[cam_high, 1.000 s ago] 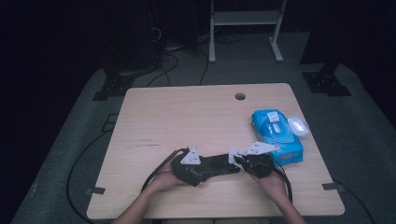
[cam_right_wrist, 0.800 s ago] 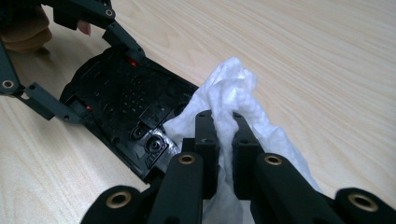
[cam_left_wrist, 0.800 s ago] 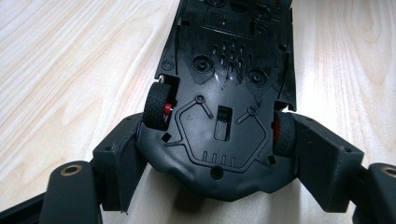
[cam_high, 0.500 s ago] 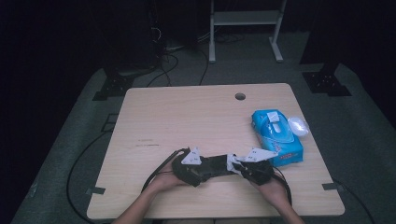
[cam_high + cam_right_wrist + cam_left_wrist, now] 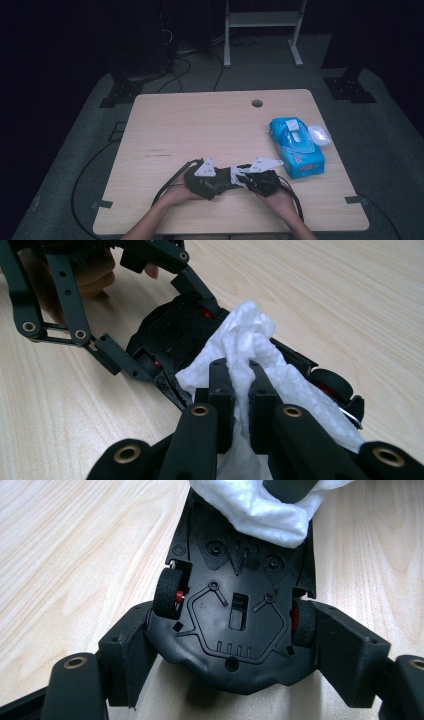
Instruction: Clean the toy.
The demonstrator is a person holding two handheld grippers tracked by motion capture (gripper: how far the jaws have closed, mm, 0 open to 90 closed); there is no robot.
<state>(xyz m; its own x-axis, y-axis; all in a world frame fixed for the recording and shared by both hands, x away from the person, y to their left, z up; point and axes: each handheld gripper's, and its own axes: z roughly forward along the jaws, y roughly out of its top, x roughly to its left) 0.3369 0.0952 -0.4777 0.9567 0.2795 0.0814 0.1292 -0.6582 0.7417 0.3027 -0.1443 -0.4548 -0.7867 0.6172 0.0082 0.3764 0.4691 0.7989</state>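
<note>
A black toy car (image 5: 235, 610) with red wheel hubs lies underside up just above the table. My left gripper (image 5: 234, 650) is shut on it, one jaw against each flank by the wheels. A crumpled white wipe (image 5: 250, 350) is pinched in my right gripper (image 5: 241, 385) and rests on the car's underside (image 5: 170, 335). From the left gripper view, the wipe (image 5: 260, 510) covers the car's far end. In the high view both grippers, left (image 5: 207, 177) and right (image 5: 260, 180), meet near the table's front edge with the wipe (image 5: 236, 176) between them.
A blue pack of wipes (image 5: 296, 147) lies at the right side of the wooden table (image 5: 200, 130), with a small white object (image 5: 319, 135) beside it. A cable hole (image 5: 257, 103) sits near the far edge. Cables trail off the front.
My right gripper has slid a little to the left with the wipe, along the car's underside. The left gripper and the car have stayed put.
</note>
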